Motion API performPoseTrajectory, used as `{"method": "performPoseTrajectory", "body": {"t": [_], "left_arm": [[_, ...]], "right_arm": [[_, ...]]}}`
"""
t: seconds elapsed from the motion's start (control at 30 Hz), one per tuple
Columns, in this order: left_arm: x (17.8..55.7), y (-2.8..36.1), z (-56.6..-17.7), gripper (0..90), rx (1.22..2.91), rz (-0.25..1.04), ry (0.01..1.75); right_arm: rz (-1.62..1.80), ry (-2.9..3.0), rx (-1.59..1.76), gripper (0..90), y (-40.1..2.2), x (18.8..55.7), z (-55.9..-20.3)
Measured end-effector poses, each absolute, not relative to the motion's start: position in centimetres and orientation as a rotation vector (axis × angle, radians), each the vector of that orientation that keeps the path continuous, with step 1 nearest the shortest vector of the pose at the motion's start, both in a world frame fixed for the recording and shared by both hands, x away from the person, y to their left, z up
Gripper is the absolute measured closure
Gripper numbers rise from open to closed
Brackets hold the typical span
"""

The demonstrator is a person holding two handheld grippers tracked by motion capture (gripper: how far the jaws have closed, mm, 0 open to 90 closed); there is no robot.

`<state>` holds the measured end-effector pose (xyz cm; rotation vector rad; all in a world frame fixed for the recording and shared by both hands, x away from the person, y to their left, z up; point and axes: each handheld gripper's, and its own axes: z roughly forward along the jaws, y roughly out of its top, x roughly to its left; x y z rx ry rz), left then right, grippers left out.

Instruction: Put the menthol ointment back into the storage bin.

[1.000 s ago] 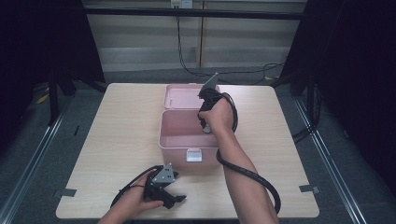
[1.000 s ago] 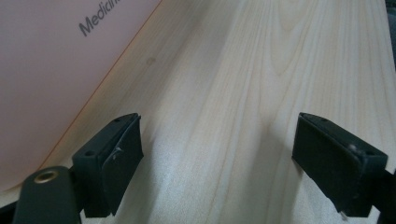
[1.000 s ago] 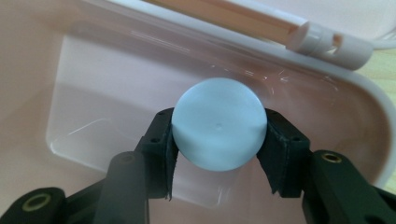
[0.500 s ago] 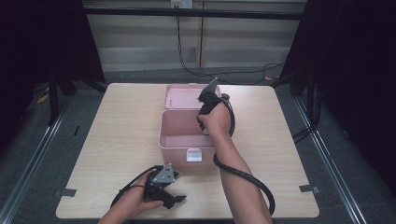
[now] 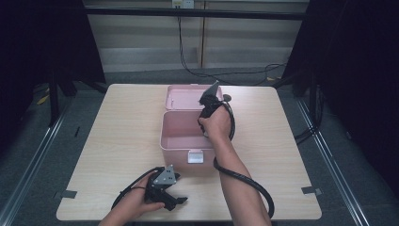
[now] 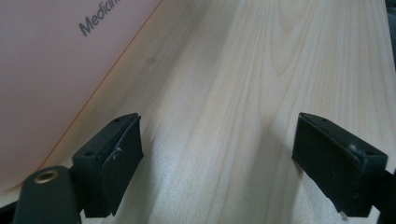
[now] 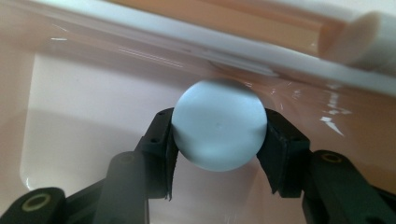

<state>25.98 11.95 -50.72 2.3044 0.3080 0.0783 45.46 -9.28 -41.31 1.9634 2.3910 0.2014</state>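
With the right hand-held gripper [image 7: 217,128] clamped on the pale blue ball [image 7: 218,125] inside the open pink box [image 5: 181,129], we judge placing is underway. Next we part its jaws; our left hand-held gripper [image 6: 233,163] rests apart on the worktop [image 5: 122,122].

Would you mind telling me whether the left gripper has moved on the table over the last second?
No. The left gripper sits at the same spot near the table's front edge, in front of the pink box.

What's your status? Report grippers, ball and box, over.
Right gripper shut on pale blue ball, inside open pink box. Left gripper open, jaws over bare table beside box. Nothing blocking the ball.
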Motion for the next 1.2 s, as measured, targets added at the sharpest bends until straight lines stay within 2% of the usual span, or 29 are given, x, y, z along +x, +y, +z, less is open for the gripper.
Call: {"method": "performPoseTrajectory", "body": {"t": [1.2], "left_arm": [[26.0,11.9,-50.7,15.4,2.303,0.083,0.308]], "right_arm": [[0.248,2.398,1.912,49.9,-8.7,45.1,-42.8]]}}
